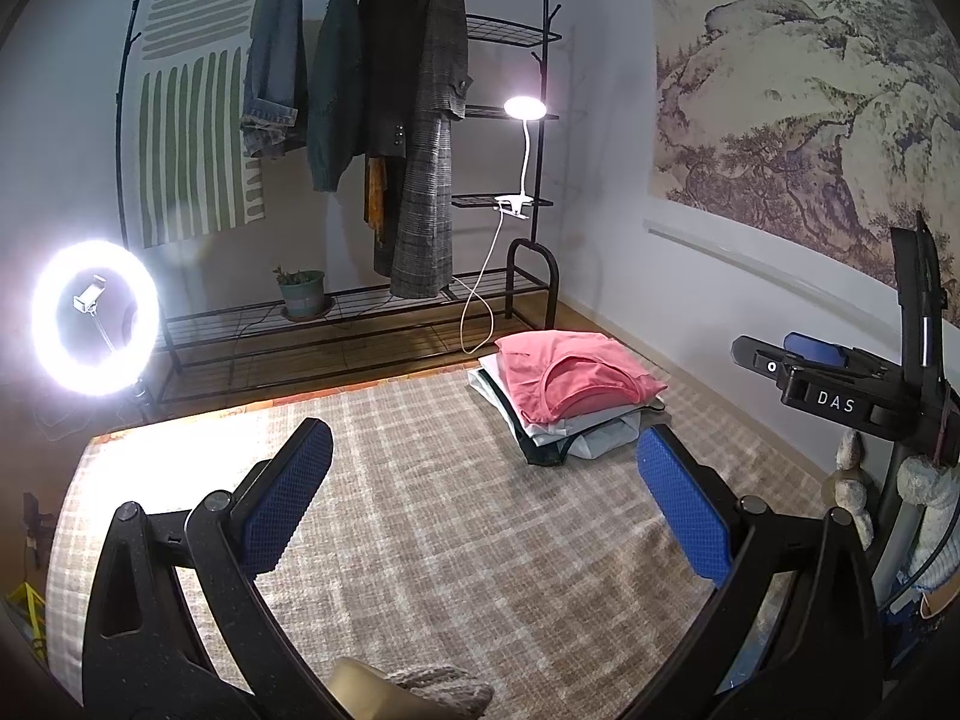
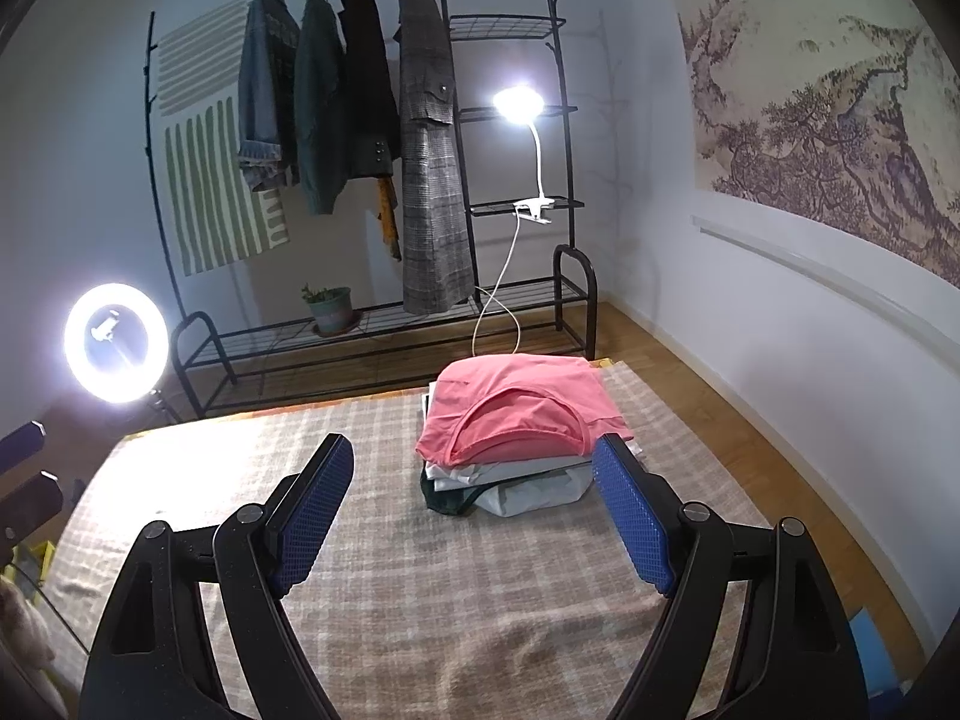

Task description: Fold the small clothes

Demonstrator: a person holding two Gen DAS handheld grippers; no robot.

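Observation:
A folded pink shirt (image 1: 576, 375) lies on top of a stack of folded white and dark clothes (image 1: 570, 441) at the far right of a beige checked cloth (image 1: 432, 510). In the right wrist view the pink shirt (image 2: 516, 408) and the stack (image 2: 510, 483) sit just ahead. My left gripper (image 1: 486, 468) is open and empty, above the cloth to the left of the stack. My right gripper (image 2: 474, 474) is open and empty, its right fingertip (image 2: 612, 462) close to the stack's right edge. The right gripper's body also shows in the left wrist view (image 1: 840, 384).
A black clothes rack (image 1: 336, 138) with hanging coats stands behind the cloth, with a potted plant (image 1: 303, 291) and a clip lamp (image 1: 523, 108) on it. A lit ring light (image 1: 95, 318) stands at the left. A white wall (image 2: 780, 330) runs along the right.

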